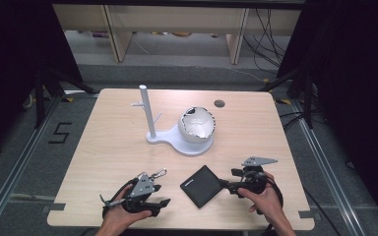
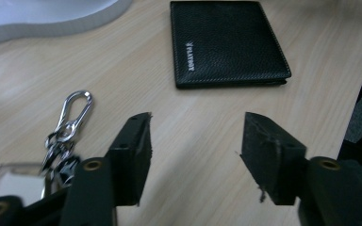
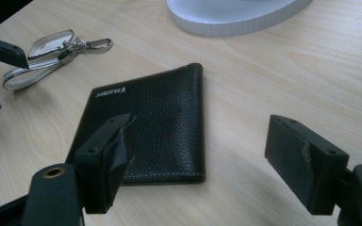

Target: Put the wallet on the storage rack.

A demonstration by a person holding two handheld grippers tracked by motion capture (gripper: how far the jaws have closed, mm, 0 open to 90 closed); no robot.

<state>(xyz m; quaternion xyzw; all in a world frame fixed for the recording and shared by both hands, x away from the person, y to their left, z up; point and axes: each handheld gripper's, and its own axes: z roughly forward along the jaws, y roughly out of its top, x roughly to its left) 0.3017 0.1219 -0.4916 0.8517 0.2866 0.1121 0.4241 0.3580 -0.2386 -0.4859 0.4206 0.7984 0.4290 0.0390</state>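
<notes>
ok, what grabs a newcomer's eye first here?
The black wallet lying flat at the table's near edge, between the two hands. Behind it, a white stand with a tall post carries a crumpled silver ball. A key ring lies beside the open left tongs.

The counter [image 1: 108, 142] is a pale wood-grain top with rounded corners, and a small round dark grommet [image 1: 219, 103] is set into it near the far edge. Around its middle stands a white stand [image 1: 174, 139]: a flat base with a thin upright post at its left end and a white, cracked-open ball-shaped shell [image 1: 197, 124] resting on its right end. Nearer the person, a black leather wallet [image 1: 202, 186] lies flat and closed, turned at an angle. To the left of it lies a key fob [image 3: 52, 44] with a silver clip [image 2: 74, 109] and a grey strap.
</notes>
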